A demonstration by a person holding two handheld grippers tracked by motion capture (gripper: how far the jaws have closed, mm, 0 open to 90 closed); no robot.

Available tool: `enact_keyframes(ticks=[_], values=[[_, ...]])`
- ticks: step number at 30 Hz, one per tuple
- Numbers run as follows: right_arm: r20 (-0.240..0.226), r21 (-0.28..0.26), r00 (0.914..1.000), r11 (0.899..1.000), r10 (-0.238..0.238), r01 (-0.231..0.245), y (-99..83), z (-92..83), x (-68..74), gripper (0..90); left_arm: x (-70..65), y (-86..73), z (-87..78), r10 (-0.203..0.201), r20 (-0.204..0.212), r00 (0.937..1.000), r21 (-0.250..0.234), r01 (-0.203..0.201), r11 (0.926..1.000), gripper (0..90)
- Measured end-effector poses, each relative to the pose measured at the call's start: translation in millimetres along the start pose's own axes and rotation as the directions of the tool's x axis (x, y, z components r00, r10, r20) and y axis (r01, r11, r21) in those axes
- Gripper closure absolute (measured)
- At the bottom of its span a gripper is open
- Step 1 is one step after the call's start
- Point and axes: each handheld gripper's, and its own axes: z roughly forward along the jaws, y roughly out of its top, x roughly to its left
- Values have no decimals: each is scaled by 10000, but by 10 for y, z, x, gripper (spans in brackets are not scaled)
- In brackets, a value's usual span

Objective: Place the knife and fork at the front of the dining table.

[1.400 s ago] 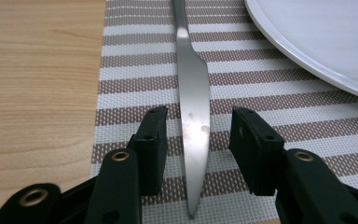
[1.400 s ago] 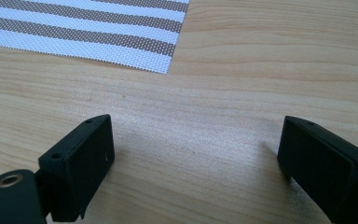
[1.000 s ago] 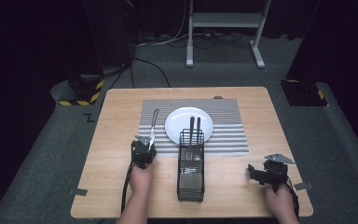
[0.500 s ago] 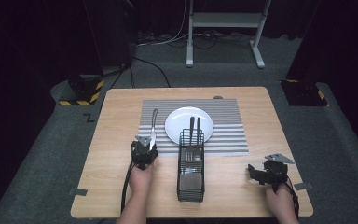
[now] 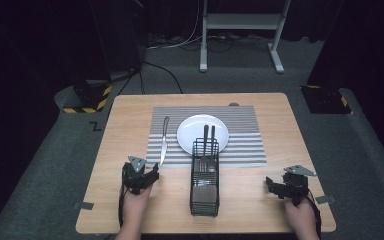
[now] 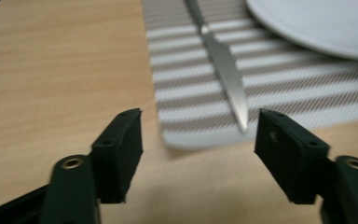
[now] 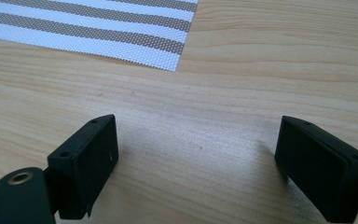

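Knife [image 6: 223, 65] on mat [image 5: 250, 150], 9 o'clock of plate [image 5: 190, 131]: thin, stiff, slick steel, probably light. Best pinched mid-handle. Left gripper [image 6: 198, 140] jaws just opened, empty; right gripper [image 7: 196, 163] jaws open, empty.

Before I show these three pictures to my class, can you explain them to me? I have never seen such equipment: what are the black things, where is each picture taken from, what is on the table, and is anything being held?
A person sits at a wooden table with a hand-held two-jaw gripper in each hand. The high view looks down from above: the left gripper is at the left, the right gripper at the right. The other two pictures come from small cameras riding on the grippers, looking along their black jaws.

On the table lies a striped placemat with a white plate on it and a knife beside the plate. A black wire cutlery basket stands in front, with utensil handles sticking up.

Nothing is held. The left gripper's jaws have just been opening, with the knife's tip lying just ahead of them. The right gripper is open over bare wood.
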Motion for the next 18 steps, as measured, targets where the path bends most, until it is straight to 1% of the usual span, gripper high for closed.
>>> enact_keyframes(ticks=[1, 2, 3, 4, 5, 6, 7, 8, 9, 10, 11, 12, 13, 14, 16, 18], values=[[66, -81, 10000, 10000, 31, -30, -4, -6, 0, 140, 37, -55, -23, 27, -95, 10000, 83, -26, 10000, 281], [188, -195, 9998, 9998, 70, -66, -7, -17, 4, 158, 75, -109, -43, 18, -62, 10000, 135, -17, 9999, 271], [144, -377, 9999, 9993, 56, -50, -15, -37, 6, 167, 114, -158, -62, 23, 6, 10000, 264, -23, 9996, 268], [145, -671, 9999, 9977, 4, 6, -27, -61, 11, 161, 152, -177, -80, -94, 94, 9999, 460, 90, 9989, 248], [145, -671, 9999, 9977, 4, 6, -27, -61, 11, 161, 152, -177, -80, -94, 94, 9999, 460, 90, 9989, 235], [-36, -1236, 10000, 9923, 34, -39, -54, -122, 34, 171, 184, -194, -123, 150, 180, 9997, 765, -163, 9969, 217], [-36, -1236, 10000, 9923, 34, -39, -54, -122, 34, 171, 184, -194, -123, 150, 180, 9997, 765, -163, 9969, 204], [-266, -1678, 9996, 9858, -46, 1, -51, -194, 84, 162, 196, -207, -138, 513, 80, 9987, 1241, -519, 9909, 187], [-179, -1949, 9997, 9807, -195, 157, -36, -237, 121, 166, 205, -223, -139, 631, -3, 9980, 1408, -625, 9881, 172], [-198, -2247, 9993, 9741, -312, 260, -21, -287, 158, 166, 212, -243, -147, 628, -57, 9980, 1371, -614, 9887, 162], [-315, -2572, 9989, 9660, -358, 266, -6, -342, 193, 166, 224, -256, -161, 580, -33, 9983, 1325, -571, 9895, 150], [-512, -2923, 9979, 9560, -397, 231, 9, -389, 228, 166, 234, -267, -168, 643, 0, 9979, 1284, -638, 9897, 154], [-642, -3178, 9969, 9479, -459, 232, 26, -430, 269, 166, 234, -267, -168, 643, 0, 9979, 1284, -638, 9897, 152], [-700, -3330, 9962, 9426, -509, 248, 41, -459, 304, 166, 246, -293, -171, 586, 73, 9983, 1124, -591, 9919, 152], [-861, -3779, 9936, 9252, -736, 357, 92, -539, 415, 163, 263, -304, -170, 289, 175, 9994, 1135, -307, 9931, 151], [-1097, -4203, 9887, 9062, -1022, 471, 131, -603, 504, 145, 270, -306, -171, 160, 178, 9997, 1184, -180, 9928, 152]])
